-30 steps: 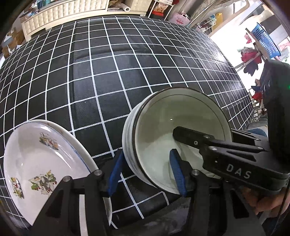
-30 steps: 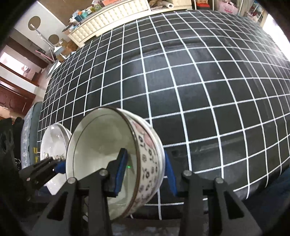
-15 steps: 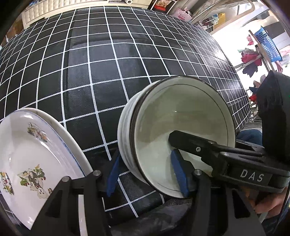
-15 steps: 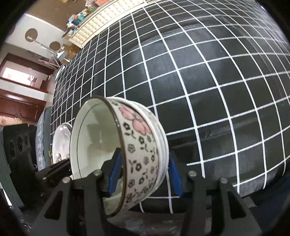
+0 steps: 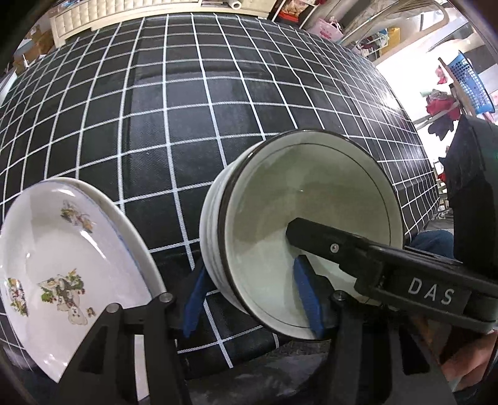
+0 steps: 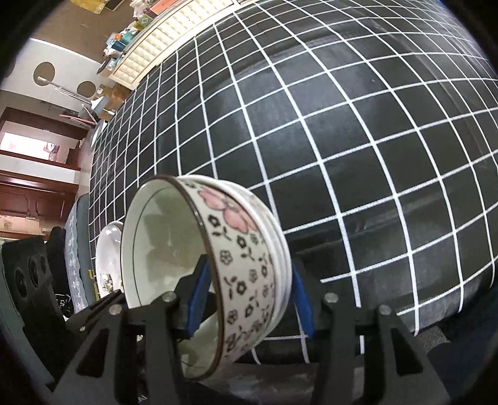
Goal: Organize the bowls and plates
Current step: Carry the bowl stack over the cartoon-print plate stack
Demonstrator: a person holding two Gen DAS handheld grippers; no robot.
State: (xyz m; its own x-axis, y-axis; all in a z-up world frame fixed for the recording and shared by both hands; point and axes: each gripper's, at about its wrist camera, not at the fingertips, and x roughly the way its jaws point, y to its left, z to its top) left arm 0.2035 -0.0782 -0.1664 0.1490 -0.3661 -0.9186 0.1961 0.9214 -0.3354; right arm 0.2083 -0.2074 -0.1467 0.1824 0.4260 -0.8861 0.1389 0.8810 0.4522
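A nested stack of bowls point(image 5: 280, 218), white inside with pink and black flowers outside point(image 6: 242, 264), hangs tipped on its side over the near edge of the black checked tablecloth point(image 5: 186, 109). My left gripper point(image 5: 249, 299) is shut on the stack's wall, one blue pad inside and one outside. My right gripper point(image 6: 249, 299) clamps the same stack from the other side, and its finger point(image 5: 326, 243) reaches into the top bowl. Left of the bowls lies a stack of white plates point(image 5: 62, 264) with floral decals, also seen past the bowls point(image 6: 107, 258).
The checked cloth point(image 6: 342, 124) stretches far ahead. A cream cabinet point(image 5: 124, 9) lines the far side. A blue basket point(image 5: 470, 84) and hanging clothes are off the right edge. A person's hand point(image 5: 467, 367) holds the right gripper.
The bowl stack has tipped further onto its side in both grippers, showing more of its flowered outside in the right wrist view. Both grips are unchanged.
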